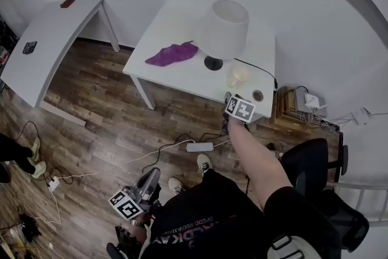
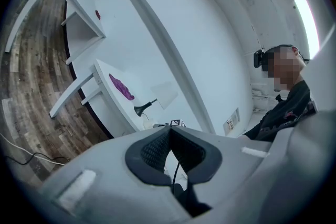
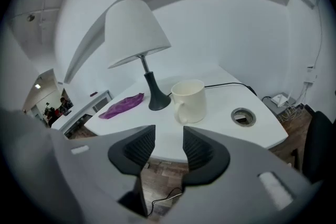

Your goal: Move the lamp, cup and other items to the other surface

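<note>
Currently: right claw (image 3: 169,140), jaws apart and empty, is facing the cup (image 3: 189,101), which is sitting centre frame beside the lamp (image 3: 137,34) on the surface (image 3: 220,123). Advisable: straddling the cup body, clearing its handle and the cord (image 3: 226,85). Left claw (image 2: 170,132) is idling, closed.

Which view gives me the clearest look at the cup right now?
The right gripper view: the cup stands large and unobstructed beside the lamp base, handle visible. The head view shows the cup small, from above; the left gripper view shows only a far-off pale speck.
</note>
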Tool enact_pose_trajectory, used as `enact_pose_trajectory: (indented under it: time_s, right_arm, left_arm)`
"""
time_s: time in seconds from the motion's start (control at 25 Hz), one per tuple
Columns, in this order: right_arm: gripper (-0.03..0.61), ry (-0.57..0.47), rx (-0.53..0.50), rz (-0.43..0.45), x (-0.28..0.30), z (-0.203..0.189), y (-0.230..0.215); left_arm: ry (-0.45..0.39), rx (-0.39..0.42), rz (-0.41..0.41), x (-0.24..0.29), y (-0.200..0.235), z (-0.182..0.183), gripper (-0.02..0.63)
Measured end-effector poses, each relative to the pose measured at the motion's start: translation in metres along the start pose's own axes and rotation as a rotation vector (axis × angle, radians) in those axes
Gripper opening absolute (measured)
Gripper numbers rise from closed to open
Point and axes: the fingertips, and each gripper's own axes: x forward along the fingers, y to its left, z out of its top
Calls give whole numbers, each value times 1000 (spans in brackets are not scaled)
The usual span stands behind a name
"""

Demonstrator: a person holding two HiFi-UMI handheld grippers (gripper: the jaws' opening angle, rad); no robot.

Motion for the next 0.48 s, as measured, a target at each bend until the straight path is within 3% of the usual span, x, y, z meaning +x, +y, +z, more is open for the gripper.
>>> enact_pose_trajectory:
  time_s: [0.24,0.48]
  right_arm:
    - [176,19,43,-83,44,17,-8]
    - [192,35,104,-152,64,25,-20]
  left_arm:
    - [-39,-8,71,4,8,1,-2]
    - [-28,9,82,15,7,2,-2]
